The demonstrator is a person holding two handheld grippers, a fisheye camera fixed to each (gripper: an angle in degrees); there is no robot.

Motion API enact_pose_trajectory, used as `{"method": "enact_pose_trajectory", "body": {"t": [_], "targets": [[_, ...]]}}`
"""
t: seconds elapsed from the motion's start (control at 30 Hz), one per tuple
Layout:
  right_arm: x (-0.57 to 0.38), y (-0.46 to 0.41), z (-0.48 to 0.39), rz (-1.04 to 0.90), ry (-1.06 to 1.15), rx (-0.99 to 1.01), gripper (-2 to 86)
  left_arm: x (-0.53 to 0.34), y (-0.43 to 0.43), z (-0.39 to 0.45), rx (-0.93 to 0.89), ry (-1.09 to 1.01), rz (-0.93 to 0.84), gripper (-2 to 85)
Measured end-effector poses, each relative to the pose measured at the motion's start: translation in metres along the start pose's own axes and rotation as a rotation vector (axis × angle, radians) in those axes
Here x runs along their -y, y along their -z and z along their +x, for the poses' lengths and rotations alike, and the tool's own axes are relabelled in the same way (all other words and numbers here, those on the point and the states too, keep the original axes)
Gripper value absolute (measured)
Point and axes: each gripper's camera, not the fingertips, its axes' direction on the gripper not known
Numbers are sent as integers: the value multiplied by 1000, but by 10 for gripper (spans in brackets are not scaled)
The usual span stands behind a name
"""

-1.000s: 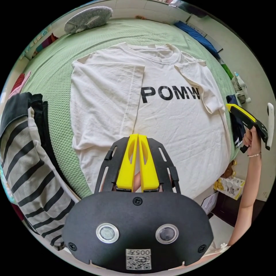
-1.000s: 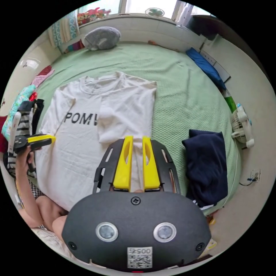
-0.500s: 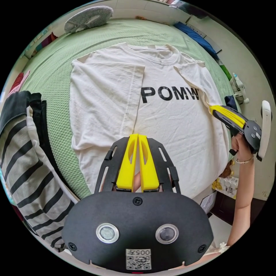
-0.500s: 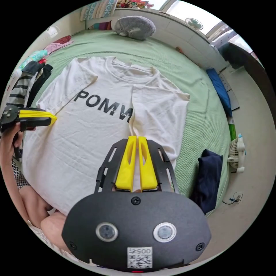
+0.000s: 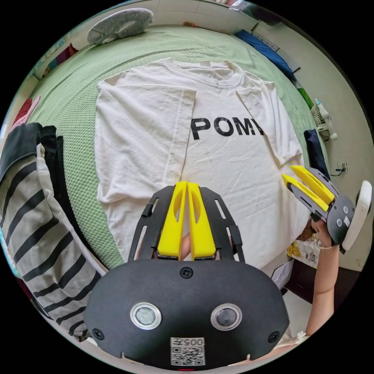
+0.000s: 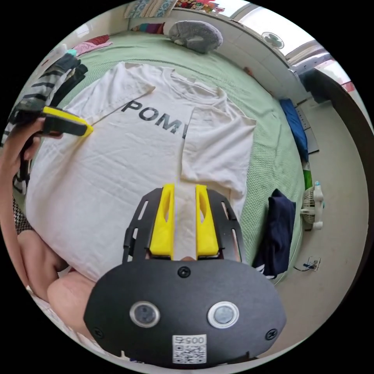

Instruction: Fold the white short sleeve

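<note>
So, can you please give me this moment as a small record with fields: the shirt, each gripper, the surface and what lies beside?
shirt: white short sleeve shirt, spread front up, both side parts folded in over the chest
left gripper: jaws together, over the lower shirt; whether they pinch cloth cannot be told
right gripper: jaws apart, over the folded right side, holding nothing
surface: green bed cover
beside: striped garment, dark blue garment, grey cushion
</note>
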Motion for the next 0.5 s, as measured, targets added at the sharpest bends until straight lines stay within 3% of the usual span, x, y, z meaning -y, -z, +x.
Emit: {"method": "enact_pose_trajectory", "body": {"t": [0.5], "targets": [[-264,23,31,72,-269,156,92,-162,80,13,-12,-86,307,5]]}}
